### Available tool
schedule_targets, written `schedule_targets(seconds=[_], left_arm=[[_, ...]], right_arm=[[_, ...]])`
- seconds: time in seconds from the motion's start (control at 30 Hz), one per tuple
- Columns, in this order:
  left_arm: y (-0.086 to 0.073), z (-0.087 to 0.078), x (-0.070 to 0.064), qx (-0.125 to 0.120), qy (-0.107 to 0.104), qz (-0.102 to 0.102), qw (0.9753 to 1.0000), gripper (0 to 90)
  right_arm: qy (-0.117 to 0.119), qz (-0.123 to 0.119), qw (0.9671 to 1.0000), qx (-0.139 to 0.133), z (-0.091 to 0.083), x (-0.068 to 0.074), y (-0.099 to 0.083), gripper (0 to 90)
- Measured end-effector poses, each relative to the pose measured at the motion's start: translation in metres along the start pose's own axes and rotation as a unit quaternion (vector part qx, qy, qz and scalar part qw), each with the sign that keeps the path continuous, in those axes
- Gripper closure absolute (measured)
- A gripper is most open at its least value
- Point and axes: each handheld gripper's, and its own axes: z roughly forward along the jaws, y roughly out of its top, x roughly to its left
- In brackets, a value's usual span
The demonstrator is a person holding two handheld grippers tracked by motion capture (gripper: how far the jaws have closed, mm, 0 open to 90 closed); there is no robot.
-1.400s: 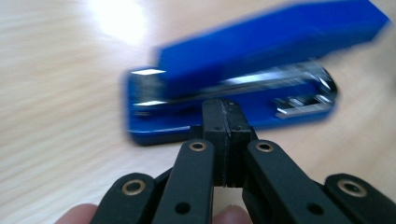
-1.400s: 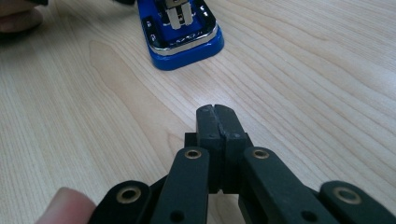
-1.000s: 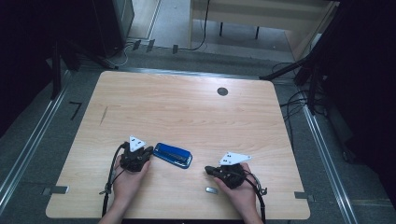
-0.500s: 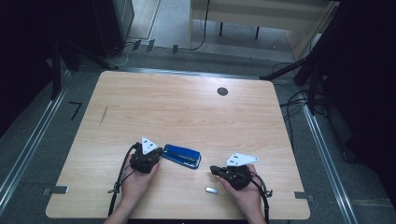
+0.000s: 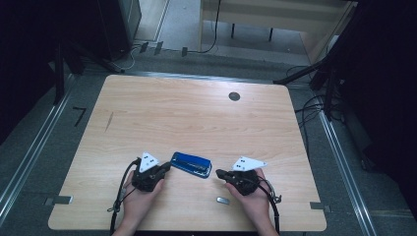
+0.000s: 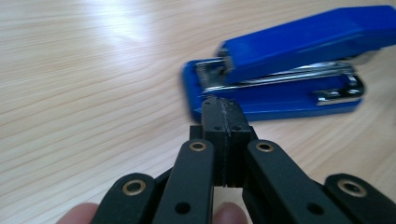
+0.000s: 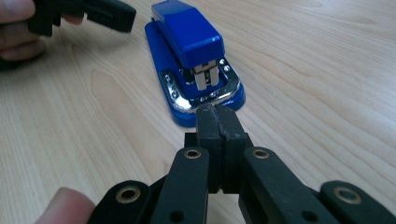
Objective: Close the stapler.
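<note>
I have the blue plastic stapler with its bright metal staple rail [image 5: 191, 164] lying flat on the pale wood-grain desk [image 5: 187, 118], near the front edge and between my two tools. Its long axis runs roughly from one hand to the other, tilted a little in the high view, so each end faces one set of tongs. The left tongs [image 5: 166, 167] sit just beside the stapler's hinge end; in the left gripper view the tips [image 6: 223, 114] seem almost against the blue base [image 6: 280, 100], though I cannot tell whether they touch. The right tongs [image 5: 220, 173] stand a little farther off from the mouth end, so the left hand is the nearer one. In the right gripper view the stapler [image 7: 194, 60] lies straight ahead of the tips [image 7: 218, 122], pointing away. Both sets of tongs are pressed together, holding nothing. A small grey metal piece [image 5: 223, 200] lies on the desk close to my right hand, apart from the stapler.
</note>
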Motion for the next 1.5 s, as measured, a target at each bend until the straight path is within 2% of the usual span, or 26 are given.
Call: schedule_targets(seconds=[0.17,0.23,0.33,0.4,0.53,0.63,0.7,0.83,1.13,1.33,1.5], left_arm=[[0.004,0.010,-0.019,0.001,-0.016,0.021,0.9997,90.0],[0.006,0.014,-0.028,-0.001,-0.026,0.036,0.9990,90.0],[0.007,0.018,-0.036,0.002,-0.026,0.044,0.9987,90.0],[0.008,0.019,-0.038,-0.002,-0.027,0.048,0.9985,90.0],[0.010,0.024,-0.038,0.011,-0.028,0.047,0.9984,90.0],[0.011,0.025,-0.040,0.011,-0.024,0.051,0.9984,90.0],[0.011,0.025,-0.040,0.010,-0.023,0.052,0.9983,90.0],[0.012,0.026,-0.036,0.013,-0.035,0.039,0.9985,90.0],[0.012,0.026,-0.038,0.012,-0.029,0.046,0.9984,90.0],[0.011,0.026,-0.040,0.010,-0.022,0.056,0.9981,90.0],[0.011,0.026,-0.040,0.010,-0.023,0.056,0.9982,90.0]], right_arm=[[-0.004,-0.004,1.0000,-0.002,0.004,-0.002,0.004,90.0],[-0.002,0.004,1.0000,-0.005,0.006,-0.003,0.005,90.0],[-0.006,-0.003,0.9999,0.011,0.011,-0.006,0.007,90.0],[-0.006,-0.006,0.9999,0.012,0.012,-0.007,0.008,90.0],[-0.004,-0.016,0.9996,0.024,0.016,-0.006,0.011,90.0],[-0.003,-0.023,0.9993,0.029,0.021,-0.004,0.013,90.0],[-0.003,-0.020,0.9995,0.025,0.022,-0.005,0.014,90.0],[0.003,-0.018,0.9995,0.024,0.023,-0.004,0.015,90.0],[0.010,-0.040,0.9990,0.014,0.018,0.001,0.024,90.0],[0.011,-0.041,0.9991,-0.003,0.014,0.002,0.029,90.0],[0.010,-0.041,0.9991,-0.006,0.014,0.003,0.030,90.0]])
